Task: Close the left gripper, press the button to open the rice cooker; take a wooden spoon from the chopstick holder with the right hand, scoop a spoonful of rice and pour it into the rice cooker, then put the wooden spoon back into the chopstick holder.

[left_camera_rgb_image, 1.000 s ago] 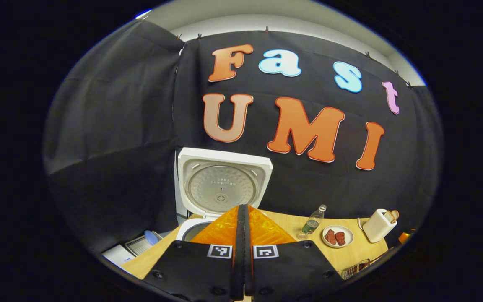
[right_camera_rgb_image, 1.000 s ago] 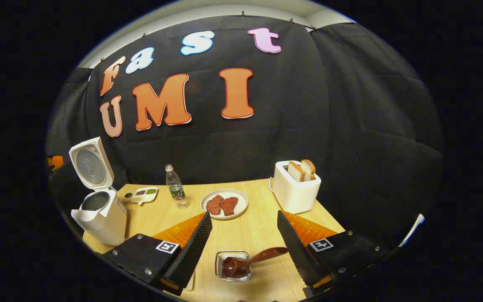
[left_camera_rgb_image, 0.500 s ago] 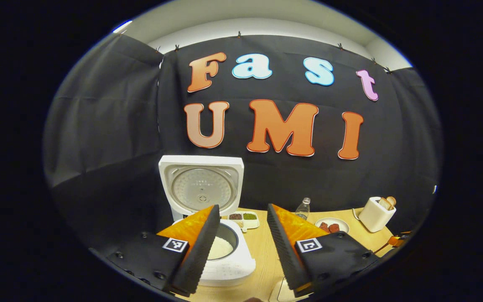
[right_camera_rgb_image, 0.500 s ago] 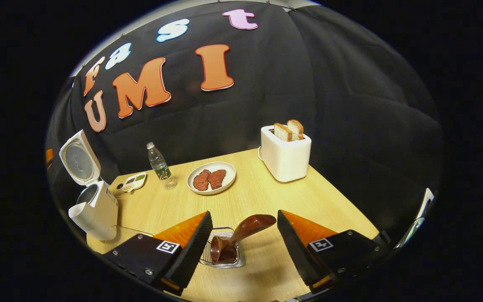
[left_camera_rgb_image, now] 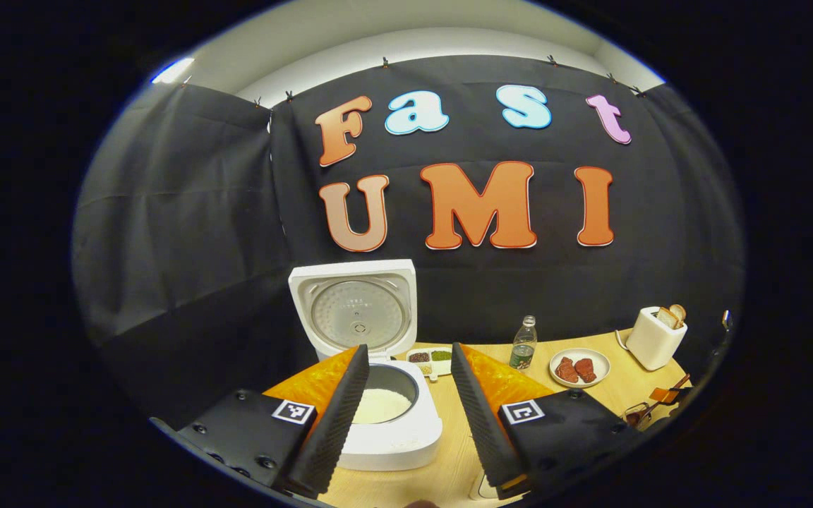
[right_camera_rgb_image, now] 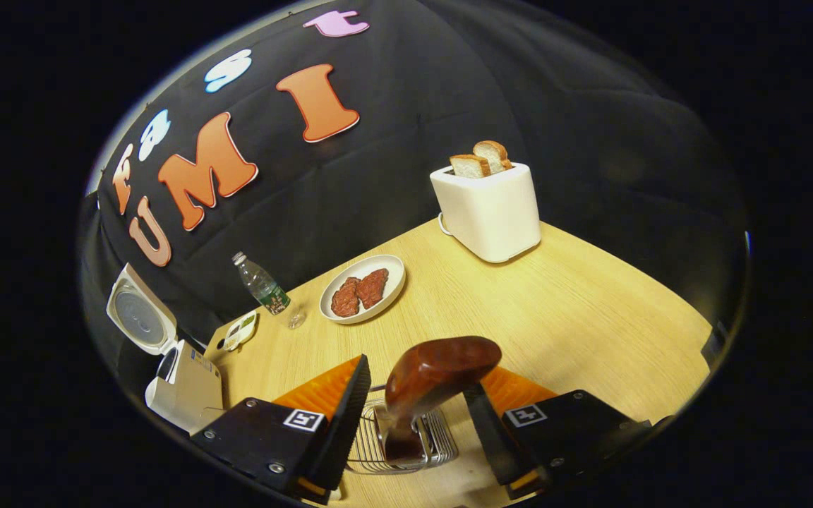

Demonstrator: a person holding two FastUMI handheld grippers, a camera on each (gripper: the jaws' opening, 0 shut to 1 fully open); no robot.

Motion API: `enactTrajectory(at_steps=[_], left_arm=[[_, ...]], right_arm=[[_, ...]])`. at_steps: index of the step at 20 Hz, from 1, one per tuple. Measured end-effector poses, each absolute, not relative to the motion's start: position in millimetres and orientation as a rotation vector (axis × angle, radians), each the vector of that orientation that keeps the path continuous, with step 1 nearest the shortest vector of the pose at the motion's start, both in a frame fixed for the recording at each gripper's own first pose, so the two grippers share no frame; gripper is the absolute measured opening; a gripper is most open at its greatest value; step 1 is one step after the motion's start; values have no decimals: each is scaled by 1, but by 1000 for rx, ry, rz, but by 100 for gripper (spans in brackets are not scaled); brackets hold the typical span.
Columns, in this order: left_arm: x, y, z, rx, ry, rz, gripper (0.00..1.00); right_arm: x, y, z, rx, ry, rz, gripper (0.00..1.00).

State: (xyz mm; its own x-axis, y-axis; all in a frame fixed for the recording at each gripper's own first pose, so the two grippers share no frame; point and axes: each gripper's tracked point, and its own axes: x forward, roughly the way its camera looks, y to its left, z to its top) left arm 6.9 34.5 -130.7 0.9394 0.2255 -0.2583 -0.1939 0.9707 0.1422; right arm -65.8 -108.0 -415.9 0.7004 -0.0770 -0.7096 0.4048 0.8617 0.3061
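left gripper view: the left hand-held gripper (left_camera_rgb_image: 403, 395) hangs with fingers spread, holding nothing; just ahead the rice cooker (left_camera_rgb_image: 378, 395) stands with lid up and rice inside, so the opening step looks done.

right gripper view: the right hand-held gripper (right_camera_rgb_image: 417, 402) is parted around the wooden spoon (right_camera_rgb_image: 428, 384) standing in the chopstick holder (right_camera_rgb_image: 396, 451), not yet gripped; scooping, pouring and returning remain.

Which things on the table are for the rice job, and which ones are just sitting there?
For the job:
white rice cooker, lid open
dark brown wooden spoon
wire chopstick holder
right gripper

Just sitting there:
white toaster with bread
white plate of red meat
clear plastic bottle
small white divided dish
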Motion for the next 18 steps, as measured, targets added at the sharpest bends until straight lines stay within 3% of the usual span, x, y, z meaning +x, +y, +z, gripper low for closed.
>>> enactTrajectory(at_steps=[2,3,4,5,6,9,10,11,17,18], left_arm=[[3,38,-128,128,284,242,81],[0,39,-129,130,289,255,80],[-1,38,-129,128,288,267,81],[-3,37,-129,123,290,275,81],[-5,35,-131,120,293,281,81],[-10,31,-133,131,304,296,80],[-12,27,-136,135,309,294,82],[-11,23,-138,137,316,289,82],[-4,13,-146,155,289,194,80],[-1,11,-149,150,285,166,86]], right_arm=[[-58,-109,-414,501,727,-285,65],[-55,-109,-412,516,712,-291,53],[-55,-109,-413,526,707,-297,52],[-56,-108,-412,540,701,-298,27],[-54,-105,-411,552,694,-287,23],[-53,-103,-403,542,657,-255,20],[-54,-100,-396,531,642,-239,24],[-53,-100,-389,514,636,-227,19],[-34,-86,-322,408,511,-164,17],[-34,-80,-308,381,490,-161,17]])
